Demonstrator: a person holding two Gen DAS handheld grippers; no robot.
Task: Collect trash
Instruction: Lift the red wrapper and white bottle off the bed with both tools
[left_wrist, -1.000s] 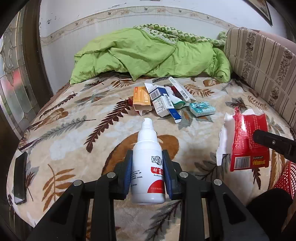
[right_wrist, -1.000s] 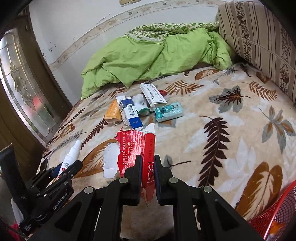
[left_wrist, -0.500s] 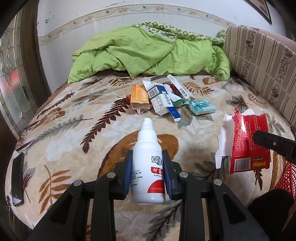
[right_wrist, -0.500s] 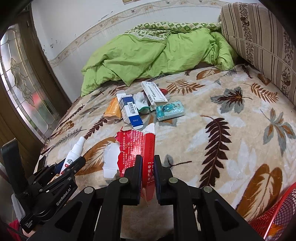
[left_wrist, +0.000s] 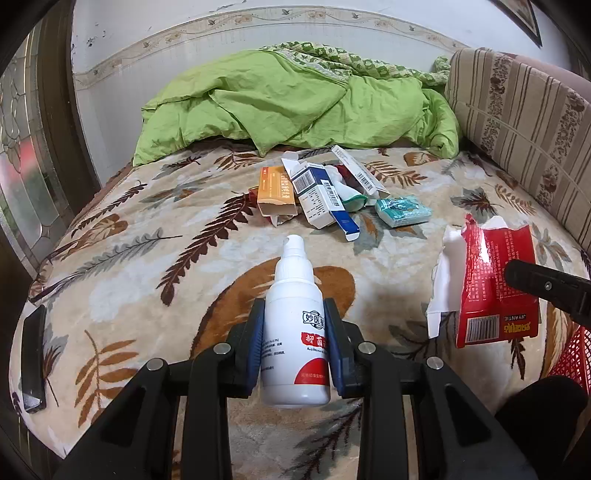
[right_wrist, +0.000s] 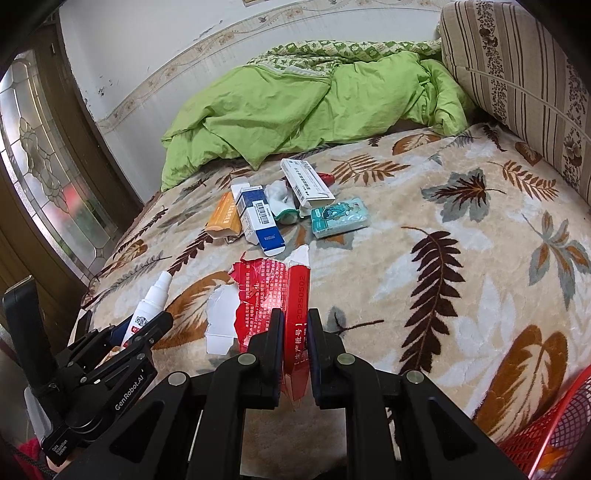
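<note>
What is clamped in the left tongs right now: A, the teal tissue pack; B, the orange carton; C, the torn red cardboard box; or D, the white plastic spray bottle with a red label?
D: the left tongs are shut on the white plastic spray bottle with a red label, their blue pads pressing its sides.

The red mesh basket (right_wrist: 546, 432) is cut off by the lower right corner of the right wrist frame, so only part of its rim shows. In the left wrist frame, the blue pads cover both flanks of the white spray bottle (left_wrist: 295, 332), hiding part of its label. The small crumpled white and green item (left_wrist: 349, 194) among the boxes is half buried, perhaps a wrapper. A dark flat object (left_wrist: 32, 354) lies at the lower left edge, unidentifiable.
</note>
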